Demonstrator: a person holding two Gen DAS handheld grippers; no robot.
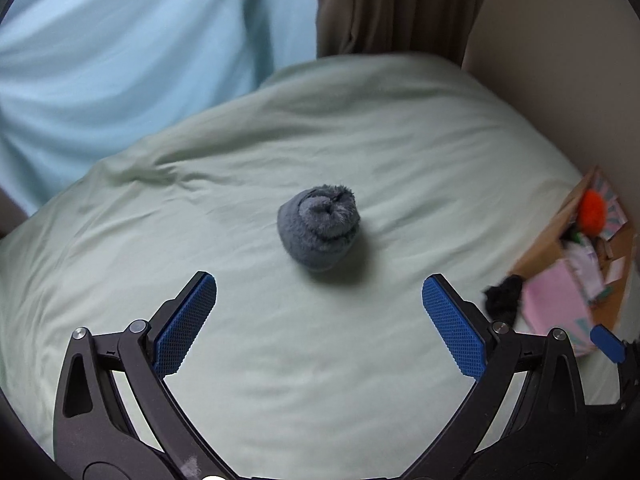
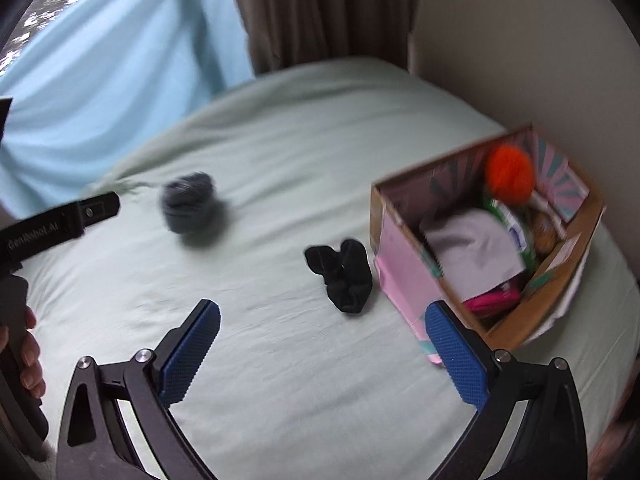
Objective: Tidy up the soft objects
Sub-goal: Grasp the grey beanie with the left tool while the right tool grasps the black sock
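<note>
A rolled grey fuzzy sock ball (image 1: 319,233) lies on the pale green bed (image 1: 280,360), just ahead of my open, empty left gripper (image 1: 319,308). It also shows blurred in the right wrist view (image 2: 190,207). A black scrunched sock (image 2: 344,274) lies on the bed ahead of my open, empty right gripper (image 2: 322,334), next to a cardboard box (image 2: 400,264). The box holds an orange pompom (image 2: 510,174), a grey cloth (image 2: 474,250) and other soft items. The black sock (image 1: 505,295) and box (image 1: 554,308) appear at the right of the left wrist view.
A light blue sheet (image 1: 120,60) hangs behind the bed, beside a brown curtain (image 1: 400,4). A beige wall (image 2: 520,40) stands to the right, close behind the box. The left gripper's body (image 2: 60,220) and a hand show at the left edge of the right wrist view.
</note>
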